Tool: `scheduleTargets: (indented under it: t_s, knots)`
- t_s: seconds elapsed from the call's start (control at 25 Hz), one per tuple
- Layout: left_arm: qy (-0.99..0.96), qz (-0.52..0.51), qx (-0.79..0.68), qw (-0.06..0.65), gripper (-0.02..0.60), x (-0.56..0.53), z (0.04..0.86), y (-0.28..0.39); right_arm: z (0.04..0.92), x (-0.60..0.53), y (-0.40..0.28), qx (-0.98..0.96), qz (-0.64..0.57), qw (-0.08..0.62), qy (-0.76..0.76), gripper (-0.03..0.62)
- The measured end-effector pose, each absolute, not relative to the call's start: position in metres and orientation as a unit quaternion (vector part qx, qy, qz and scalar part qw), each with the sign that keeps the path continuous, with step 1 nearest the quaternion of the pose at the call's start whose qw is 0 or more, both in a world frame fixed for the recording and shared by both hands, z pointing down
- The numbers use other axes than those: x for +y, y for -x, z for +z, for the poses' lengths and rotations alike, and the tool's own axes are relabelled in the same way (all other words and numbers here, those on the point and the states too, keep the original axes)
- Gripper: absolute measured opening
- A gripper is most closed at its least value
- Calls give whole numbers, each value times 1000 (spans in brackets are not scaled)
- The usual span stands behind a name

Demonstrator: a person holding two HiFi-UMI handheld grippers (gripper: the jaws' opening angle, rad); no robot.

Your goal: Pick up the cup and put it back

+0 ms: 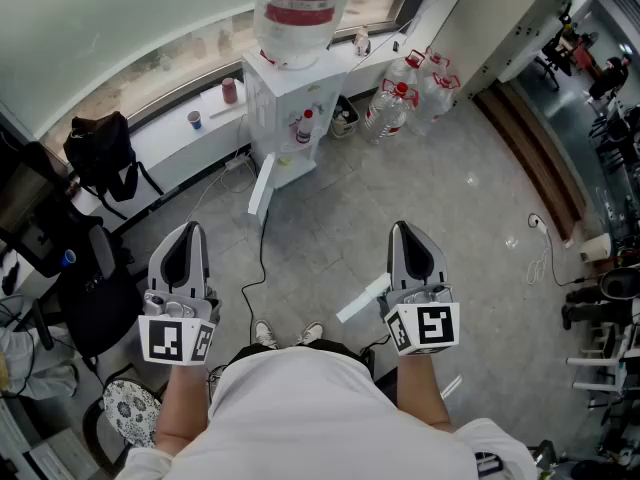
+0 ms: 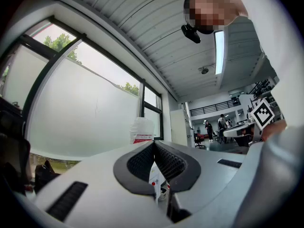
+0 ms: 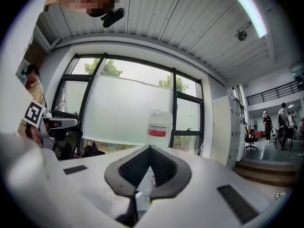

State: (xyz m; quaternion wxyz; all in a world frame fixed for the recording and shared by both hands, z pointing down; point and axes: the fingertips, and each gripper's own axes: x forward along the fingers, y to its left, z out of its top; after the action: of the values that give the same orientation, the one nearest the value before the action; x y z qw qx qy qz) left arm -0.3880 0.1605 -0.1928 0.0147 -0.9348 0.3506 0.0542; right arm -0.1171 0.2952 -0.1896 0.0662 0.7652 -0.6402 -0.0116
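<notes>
A dark red cup (image 1: 229, 90) and a small white and blue cup (image 1: 195, 119) stand on the white sill left of the water dispenser (image 1: 290, 118). The dispenser carries a big clear bottle (image 1: 297, 13), which also shows over the jaws as a bottle (image 2: 142, 132) in the left gripper view and a bottle (image 3: 159, 127) in the right gripper view. My left gripper (image 1: 188, 228) and right gripper (image 1: 403, 228) are held level at waist height, far short of the sill. Both are shut with nothing between the pads. No cup shows in either gripper view.
Several large water bottles (image 1: 405, 93) stand on the floor right of the dispenser. A black bag (image 1: 100, 153) sits on the sill at left, above a dark chair (image 1: 90, 298). A white panel (image 1: 362, 298) and a black cable (image 1: 262, 258) lie on the floor ahead of my feet.
</notes>
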Motion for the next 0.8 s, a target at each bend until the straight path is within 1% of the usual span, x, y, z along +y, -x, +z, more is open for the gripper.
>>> scheduleTargets:
  t_s: [0.24, 0.36, 0.44, 0.8]
  knots:
    - [933, 50, 357, 14, 23, 168, -192, 379, -187, 304, 107, -644, -8, 63, -762, 20]
    - [933, 49, 357, 15, 23, 176, -192, 368, -185, 314, 100, -654, -2, 45, -755, 20]
    - [933, 47, 356, 15, 23, 183, -191, 359, -184, 323, 93, -660, 4, 31, -751, 20]
    - [938, 32, 345, 22, 23, 208, -187, 309, -164, 369, 49, -653, 26, 22, -756, 20]
